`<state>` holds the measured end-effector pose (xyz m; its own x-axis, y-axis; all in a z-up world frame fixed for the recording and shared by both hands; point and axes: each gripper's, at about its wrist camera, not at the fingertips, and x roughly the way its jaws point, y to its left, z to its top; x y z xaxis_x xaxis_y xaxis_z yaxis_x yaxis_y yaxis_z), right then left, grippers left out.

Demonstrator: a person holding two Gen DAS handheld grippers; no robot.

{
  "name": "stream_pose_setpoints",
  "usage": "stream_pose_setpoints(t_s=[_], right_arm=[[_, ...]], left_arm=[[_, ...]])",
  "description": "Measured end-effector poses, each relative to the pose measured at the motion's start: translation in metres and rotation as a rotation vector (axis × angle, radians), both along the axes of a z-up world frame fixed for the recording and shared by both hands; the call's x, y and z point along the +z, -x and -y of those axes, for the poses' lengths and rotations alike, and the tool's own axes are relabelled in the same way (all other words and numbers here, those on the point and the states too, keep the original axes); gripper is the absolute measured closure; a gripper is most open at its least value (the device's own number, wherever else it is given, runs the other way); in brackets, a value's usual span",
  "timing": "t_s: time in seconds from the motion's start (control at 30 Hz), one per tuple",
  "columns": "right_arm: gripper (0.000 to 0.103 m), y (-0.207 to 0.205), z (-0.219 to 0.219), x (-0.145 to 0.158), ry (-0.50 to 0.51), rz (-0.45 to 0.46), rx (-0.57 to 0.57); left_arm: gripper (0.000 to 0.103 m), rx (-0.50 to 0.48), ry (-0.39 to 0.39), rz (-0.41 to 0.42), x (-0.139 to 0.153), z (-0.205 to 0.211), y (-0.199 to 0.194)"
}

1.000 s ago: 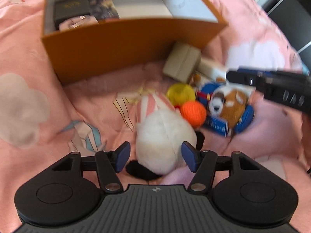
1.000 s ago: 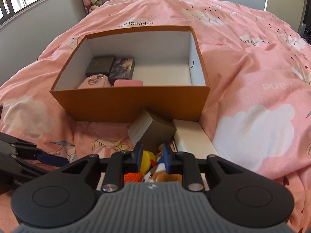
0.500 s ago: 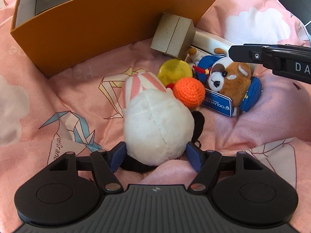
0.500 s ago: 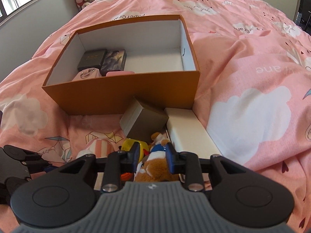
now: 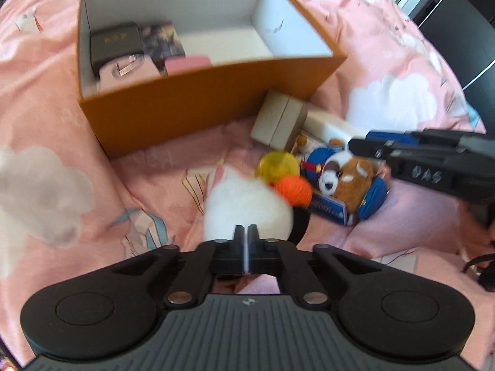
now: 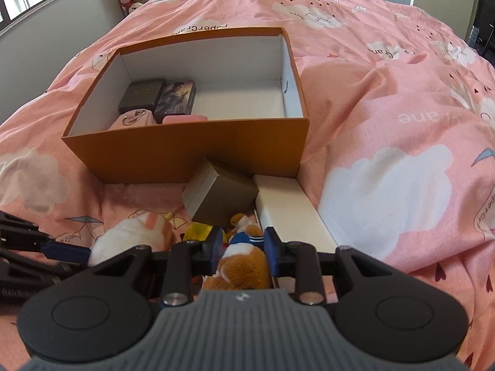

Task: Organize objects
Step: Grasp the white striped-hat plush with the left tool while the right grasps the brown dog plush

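Observation:
An open orange box (image 5: 198, 95) (image 6: 185, 154) sits on the pink bed and holds several small items. In front of it lie a white plush (image 5: 247, 207) (image 6: 123, 241), a yellow ball (image 5: 278, 165), an orange ball (image 5: 294, 188), a brown-and-blue plush dog (image 5: 346, 182) (image 6: 241, 266), a tan box (image 5: 278, 120) (image 6: 219, 194) and a white box (image 6: 287, 207). My left gripper (image 5: 246, 232) is shut, its tips against the white plush's near side; whether it pinches any of it is unclear. My right gripper (image 6: 243, 244) is partly open with its fingers either side of the plush dog.
The pink cloud-print duvet (image 6: 386, 123) is rumpled around the pile. A grey wall and window (image 6: 46, 15) lie to the far left, dark furniture (image 5: 458, 31) to the right of the bed.
My left gripper has closed from wide open around the white plush to shut and has lifted back. My right gripper has lowered and opened a little around the plush dog.

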<state>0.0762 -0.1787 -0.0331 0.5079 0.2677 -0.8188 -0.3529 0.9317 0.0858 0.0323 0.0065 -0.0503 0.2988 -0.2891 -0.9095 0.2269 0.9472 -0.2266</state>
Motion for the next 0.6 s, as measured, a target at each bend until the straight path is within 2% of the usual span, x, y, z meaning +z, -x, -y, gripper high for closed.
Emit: stream_pose_setpoints(t_s=[0.1,0.13,0.2,0.27,0.33,0.43,0.6], right_arm=[[0.072,0.000,-0.001,0.000,0.000,-0.001,0.006],[0.072,-0.001,-0.002,0.000,0.001,-0.002,0.006],[0.072,-0.001,-0.002,0.000,0.002,-0.005,0.010],[0.071,0.000,-0.003,0.000,0.009,-0.009,0.021],[0.066,0.002,-0.004,-0.001,0.021,-0.014,0.035],[0.065,0.003,-0.005,-0.003,0.034,-0.018,0.043],[0.065,0.002,-0.004,-0.004,0.035,-0.023,0.041]], left_arm=[[0.102,-0.007,-0.013,0.004,0.005,0.003,-0.004],[0.097,-0.015,-0.017,-0.009,0.004,0.004,-0.005],[0.078,-0.034,-0.035,-0.025,-0.001,0.007,-0.005],[0.044,-0.035,-0.036,-0.042,-0.008,0.006,-0.003],[0.038,-0.035,-0.034,-0.062,-0.016,0.006,-0.003],[0.027,-0.018,-0.027,-0.113,-0.032,0.004,-0.006],[0.018,-0.022,-0.084,-0.132,-0.049,0.012,-0.005]])
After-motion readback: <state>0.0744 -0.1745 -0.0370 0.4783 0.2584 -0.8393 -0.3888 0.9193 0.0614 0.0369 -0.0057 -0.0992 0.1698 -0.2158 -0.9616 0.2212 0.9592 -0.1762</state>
